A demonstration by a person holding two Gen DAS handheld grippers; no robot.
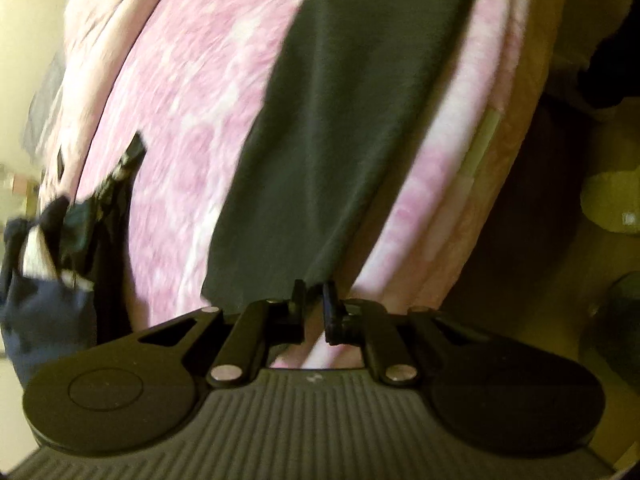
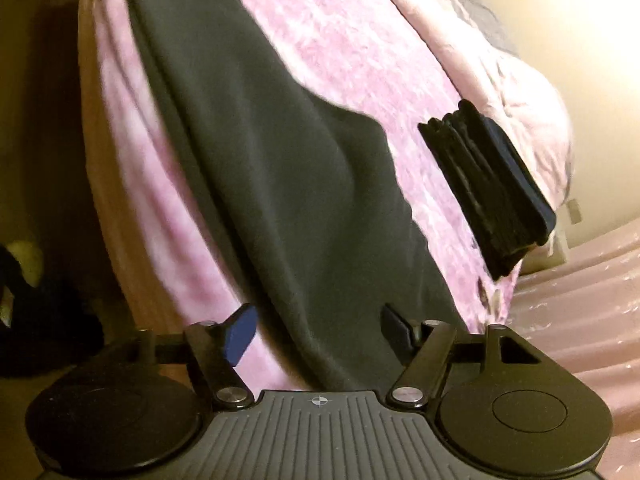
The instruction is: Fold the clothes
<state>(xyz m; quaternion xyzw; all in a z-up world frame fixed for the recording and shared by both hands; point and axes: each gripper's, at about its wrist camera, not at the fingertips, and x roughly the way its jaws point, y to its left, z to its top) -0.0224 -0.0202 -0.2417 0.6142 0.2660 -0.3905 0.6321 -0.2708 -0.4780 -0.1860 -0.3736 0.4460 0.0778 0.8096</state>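
A long dark grey garment (image 1: pixel 332 120) lies stretched across a pink patterned bedspread (image 1: pixel 200 128). My left gripper (image 1: pixel 315 294) is shut on the garment's near edge, jaws nearly together with the cloth pinched between them. In the right wrist view the same garment (image 2: pixel 288 168) runs from the far top left down to my right gripper (image 2: pixel 320 326). That gripper is open, its fingers wide apart on either side of the cloth's near end, holding nothing.
A stack of folded dark clothes (image 2: pixel 488 184) sits on the bedspread (image 2: pixel 352 52) to the right of the garment. A heap of dark and blue clothes (image 1: pixel 52 248) lies at the bed's left side. The bed edge drops to a dim floor (image 1: pixel 540 220).
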